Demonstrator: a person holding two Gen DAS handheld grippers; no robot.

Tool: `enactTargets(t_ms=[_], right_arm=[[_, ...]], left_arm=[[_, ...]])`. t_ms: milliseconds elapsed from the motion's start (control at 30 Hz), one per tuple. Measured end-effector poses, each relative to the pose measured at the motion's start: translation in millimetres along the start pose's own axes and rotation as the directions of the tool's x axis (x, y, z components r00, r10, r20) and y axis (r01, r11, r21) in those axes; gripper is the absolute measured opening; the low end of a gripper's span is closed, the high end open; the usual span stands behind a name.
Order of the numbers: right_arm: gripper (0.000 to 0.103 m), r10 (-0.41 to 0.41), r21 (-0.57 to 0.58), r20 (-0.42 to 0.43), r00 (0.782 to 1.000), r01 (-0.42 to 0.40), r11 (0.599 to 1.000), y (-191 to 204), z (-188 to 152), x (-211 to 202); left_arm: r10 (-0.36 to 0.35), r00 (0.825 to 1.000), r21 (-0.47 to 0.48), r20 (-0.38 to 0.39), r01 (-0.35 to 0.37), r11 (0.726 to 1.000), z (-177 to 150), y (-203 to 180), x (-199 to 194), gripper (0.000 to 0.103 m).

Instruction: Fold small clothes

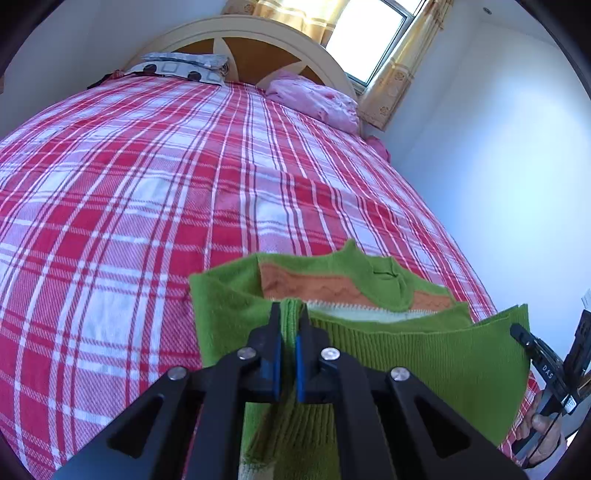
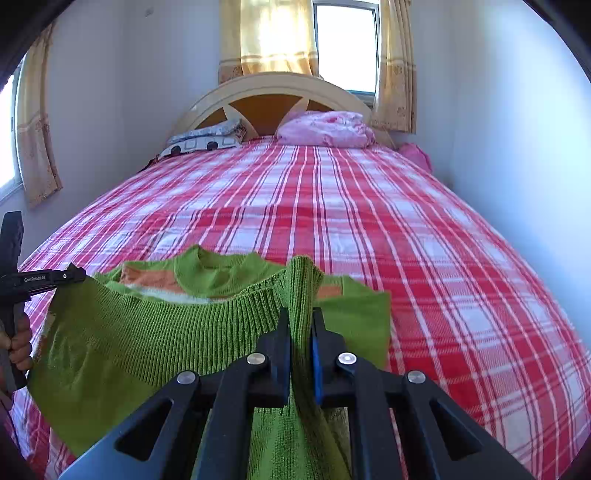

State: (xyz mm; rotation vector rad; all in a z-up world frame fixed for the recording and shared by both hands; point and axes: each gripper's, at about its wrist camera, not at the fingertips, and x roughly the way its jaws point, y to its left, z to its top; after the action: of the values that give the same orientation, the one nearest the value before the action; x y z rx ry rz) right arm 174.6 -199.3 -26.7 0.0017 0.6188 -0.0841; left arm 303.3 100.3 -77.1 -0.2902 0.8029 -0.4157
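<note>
Knitwear fills the near part of the left wrist view: we see the green sweater (image 1: 424, 343) lifted over the near end of the bed (image 1: 147, 192), its ribbed hem raised toward us and its orange and white band showing beyond, with the neck opening lying farther off on the plaid cover. Our left claw (image 1: 290, 314) is pinched tight on a gathered fold of that hem, cloth bunched between the blue pads. At the right edge the right claw (image 1: 517, 328) grips the other end of the hem, a hand (image 1: 543, 428) on its handle below. Far off, a patterned pillow (image 1: 177, 70) and a pink pillow (image 1: 317, 99) rest against the headboard (image 1: 258, 33). In the right wrist view, the right claw (image 2: 301, 317) is clamped narrow on a bunched ridge of the ribbed hem, which stands up between its fingers. The sweater (image 2: 140, 332) stretches leftward to the left claw (image 2: 79, 275), which holds the hem's far corner. Beyond, the plaid bed (image 2: 406, 221) runs to the headboard (image 2: 273, 83) beneath a curtained window (image 2: 347, 44).
</note>
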Motion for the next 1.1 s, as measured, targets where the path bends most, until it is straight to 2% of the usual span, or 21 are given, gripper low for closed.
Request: enactTargets(t_ms=[167, 600, 900, 1100], right_arm=[[0.008, -0.008, -0.015, 0.019, 1.0, 0.009, 1.0, 1, 9, 4], [0.008, -0.033, -0.014, 0.024, 0.999, 0.034, 0.999, -4, 24, 23], [0.008, -0.054, -0.018, 0.023, 0.998, 0.054, 0.998, -8, 38, 51], [0.008, -0.076, -0.039, 0.022, 0.997, 0.077, 0.996, -7, 45, 69]], left_arm=[[0.061, 0.998, 0.038, -0.011, -0.06, 0.997, 6, -9, 8, 0.006], [0.081, 0.997, 0.001, -0.01, -0.081, 0.997, 33, -8, 26, 0.006], [0.083, 0.997, -0.045, 0.008, -0.083, 0.996, 53, -2, 39, 0.006], [0.115, 0.993, -0.044, 0.014, -0.114, 0.993, 63, -2, 56, 0.006]])
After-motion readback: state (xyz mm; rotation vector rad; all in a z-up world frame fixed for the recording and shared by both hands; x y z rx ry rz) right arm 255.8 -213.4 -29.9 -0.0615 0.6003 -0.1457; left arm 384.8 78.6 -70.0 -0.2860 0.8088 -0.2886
